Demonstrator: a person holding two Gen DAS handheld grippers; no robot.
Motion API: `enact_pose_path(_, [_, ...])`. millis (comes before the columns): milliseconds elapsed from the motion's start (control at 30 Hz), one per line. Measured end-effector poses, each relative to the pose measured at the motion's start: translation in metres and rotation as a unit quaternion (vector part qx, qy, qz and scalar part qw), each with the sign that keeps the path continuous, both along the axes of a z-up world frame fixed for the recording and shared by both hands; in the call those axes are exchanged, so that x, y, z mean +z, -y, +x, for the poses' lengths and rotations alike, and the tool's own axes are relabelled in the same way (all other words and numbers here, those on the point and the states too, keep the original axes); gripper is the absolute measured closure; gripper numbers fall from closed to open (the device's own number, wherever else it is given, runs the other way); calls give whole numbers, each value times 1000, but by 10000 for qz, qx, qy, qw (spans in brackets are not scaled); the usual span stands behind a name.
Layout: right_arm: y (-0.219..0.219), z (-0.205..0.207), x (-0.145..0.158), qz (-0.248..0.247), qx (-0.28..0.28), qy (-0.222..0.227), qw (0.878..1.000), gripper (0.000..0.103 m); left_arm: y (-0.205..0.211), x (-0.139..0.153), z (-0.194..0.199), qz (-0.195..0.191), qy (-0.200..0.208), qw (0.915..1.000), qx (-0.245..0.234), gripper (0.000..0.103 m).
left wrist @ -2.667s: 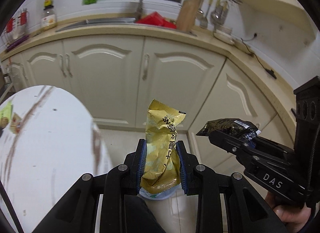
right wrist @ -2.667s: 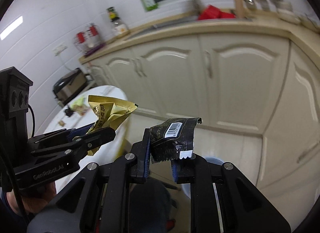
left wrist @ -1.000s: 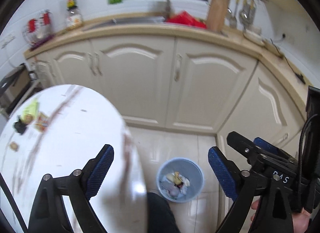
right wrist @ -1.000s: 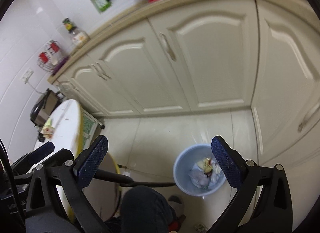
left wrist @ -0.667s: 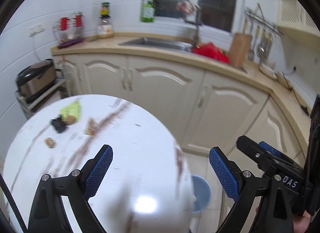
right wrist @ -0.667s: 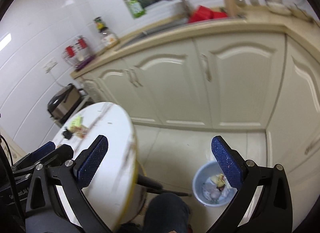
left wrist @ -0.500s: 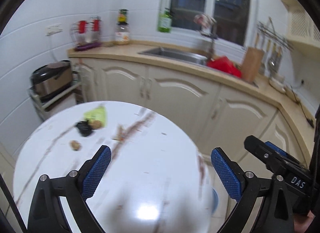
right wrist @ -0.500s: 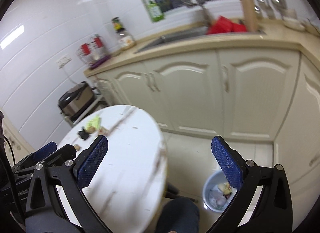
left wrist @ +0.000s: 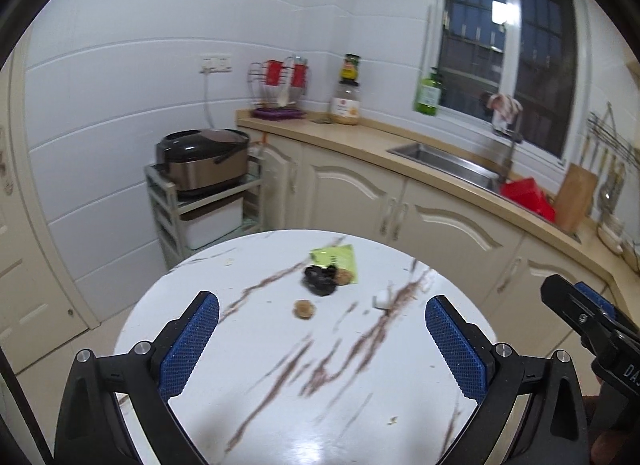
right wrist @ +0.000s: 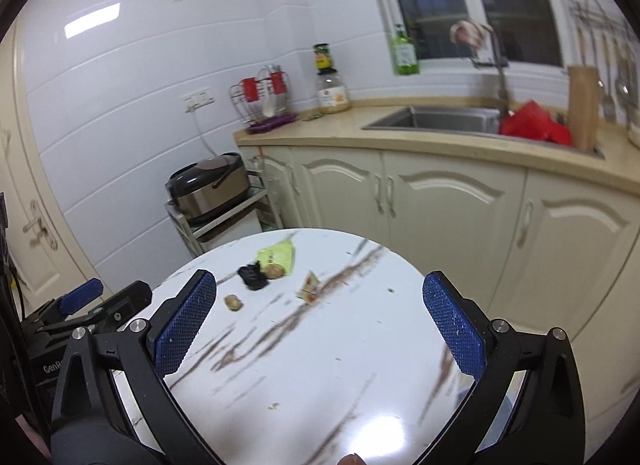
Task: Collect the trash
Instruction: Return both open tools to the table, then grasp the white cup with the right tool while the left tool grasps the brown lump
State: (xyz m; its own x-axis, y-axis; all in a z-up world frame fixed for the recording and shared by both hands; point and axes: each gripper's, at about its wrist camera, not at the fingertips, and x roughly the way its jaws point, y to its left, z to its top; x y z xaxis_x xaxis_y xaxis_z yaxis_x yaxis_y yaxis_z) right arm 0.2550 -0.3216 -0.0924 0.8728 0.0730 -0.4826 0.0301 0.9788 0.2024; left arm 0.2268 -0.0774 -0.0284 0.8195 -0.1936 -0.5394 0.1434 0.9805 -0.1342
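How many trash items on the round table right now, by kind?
Green wrapper: 1
Black crumpled wrapper: 1
Small orange-and-white packet: 1
Brown round bits: 2
Total: 5

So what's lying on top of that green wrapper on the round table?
A crumpled black wrapper and a brown nut-like lump overlap the near edge of the green wrapper. Whatever lies beneath them, or under the green wrapper itself, is covered.
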Motion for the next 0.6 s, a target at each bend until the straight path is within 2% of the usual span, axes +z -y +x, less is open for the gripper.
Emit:
enact_pose_path(300, [-48, 18, -6, -253, 439, -81, 9987, 0, -24, -7, -10, -32, -151, 9993, 344, 1])
enact_pose_path(467, [-55, 29, -19, -353, 480, -278, 9978, 0, -23, -17, 6, -39, -352, 9989, 304, 1])
enact_pose_path(600, [-53, 44, -29, -402, 442, -482, 9970, 0, -22, -24, 42, -50, -535, 9983, 220, 1])
